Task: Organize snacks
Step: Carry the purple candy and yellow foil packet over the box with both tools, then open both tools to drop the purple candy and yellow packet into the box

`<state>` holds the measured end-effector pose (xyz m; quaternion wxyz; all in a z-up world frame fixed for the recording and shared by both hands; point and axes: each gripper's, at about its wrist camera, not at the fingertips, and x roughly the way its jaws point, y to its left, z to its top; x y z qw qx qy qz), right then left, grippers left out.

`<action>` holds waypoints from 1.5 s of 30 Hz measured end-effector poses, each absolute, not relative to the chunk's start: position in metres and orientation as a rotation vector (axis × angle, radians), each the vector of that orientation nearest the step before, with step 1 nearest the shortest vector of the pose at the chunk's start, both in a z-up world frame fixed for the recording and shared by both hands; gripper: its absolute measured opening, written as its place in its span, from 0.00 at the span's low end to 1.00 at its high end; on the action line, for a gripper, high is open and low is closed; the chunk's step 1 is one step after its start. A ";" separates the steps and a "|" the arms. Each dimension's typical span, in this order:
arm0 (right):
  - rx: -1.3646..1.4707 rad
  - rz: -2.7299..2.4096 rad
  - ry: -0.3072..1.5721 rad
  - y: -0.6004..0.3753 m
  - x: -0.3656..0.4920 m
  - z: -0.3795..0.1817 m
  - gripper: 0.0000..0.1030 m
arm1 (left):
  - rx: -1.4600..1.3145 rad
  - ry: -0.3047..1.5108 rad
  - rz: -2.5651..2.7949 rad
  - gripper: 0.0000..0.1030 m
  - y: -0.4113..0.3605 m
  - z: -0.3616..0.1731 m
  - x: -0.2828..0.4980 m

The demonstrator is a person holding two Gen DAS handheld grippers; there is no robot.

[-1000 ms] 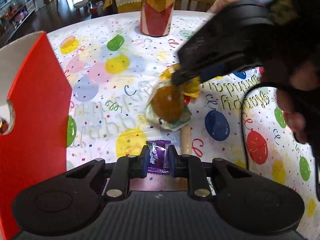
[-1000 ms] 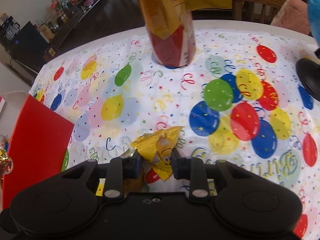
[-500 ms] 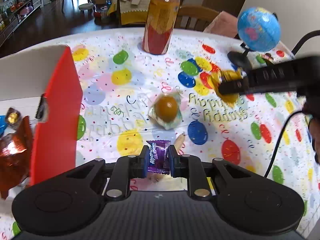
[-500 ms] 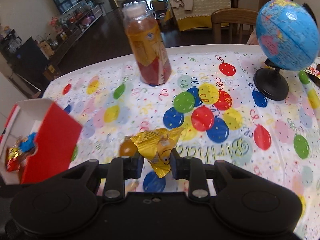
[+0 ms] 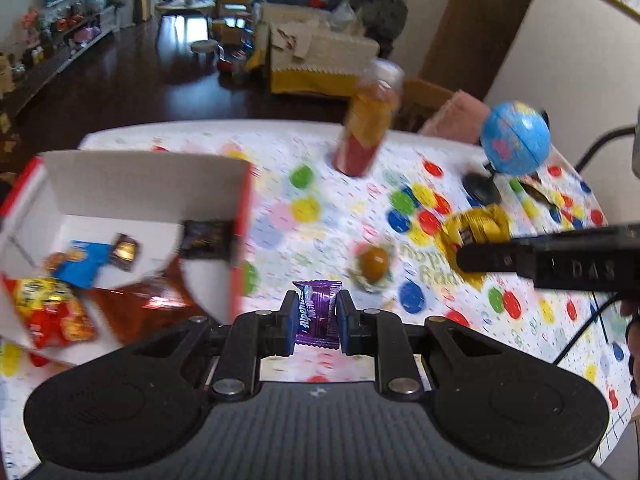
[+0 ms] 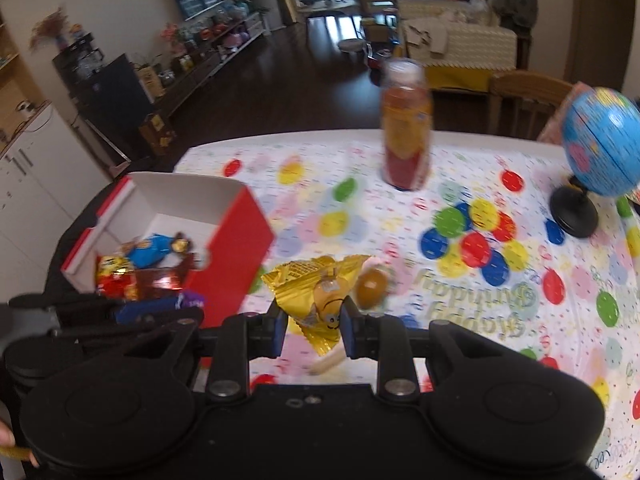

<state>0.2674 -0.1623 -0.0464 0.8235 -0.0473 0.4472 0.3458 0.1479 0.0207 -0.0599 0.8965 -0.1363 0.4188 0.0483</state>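
Observation:
My left gripper [image 5: 316, 322] is shut on a purple candy [image 5: 317, 312], held above the table beside the red box [image 5: 240, 248]. My right gripper [image 6: 313, 326] is shut on a yellow snack packet [image 6: 320, 292]; the packet also shows at the right of the left wrist view [image 5: 476, 228]. The open red box [image 6: 236, 236] with white inside holds several snacks, among them a blue packet [image 6: 150, 250] and a red-yellow bag [image 5: 48, 312]. A clear-wrapped brown sweet [image 5: 374, 264] lies on the balloon tablecloth; it also shows in the right wrist view [image 6: 372, 284].
A tall orange-red drink bottle [image 6: 406, 128] stands at the far middle of the table. A blue globe [image 6: 600, 148] on a black stand is at the far right. A pale stick-shaped snack [image 6: 326, 364] lies under my right gripper. Chairs stand behind the table.
Both grippers have risen and pulled back with their snacks. The left gripper has moved toward the red box, whose inside now shows. The yellow packet left the brown sweet behind on the cloth.

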 end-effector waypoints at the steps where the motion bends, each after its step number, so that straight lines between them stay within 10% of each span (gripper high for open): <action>1: -0.106 0.742 0.947 -0.155 0.263 -0.044 0.24 | -0.283 0.858 0.114 0.19 0.030 -0.056 0.143; 24: -0.215 0.765 0.972 0.041 0.230 -0.072 0.24 | -0.236 0.878 0.284 0.19 0.232 -0.062 0.131; 45: -0.263 0.706 1.058 0.087 0.235 -0.110 0.30 | -0.242 1.028 0.250 0.22 0.253 -0.104 0.159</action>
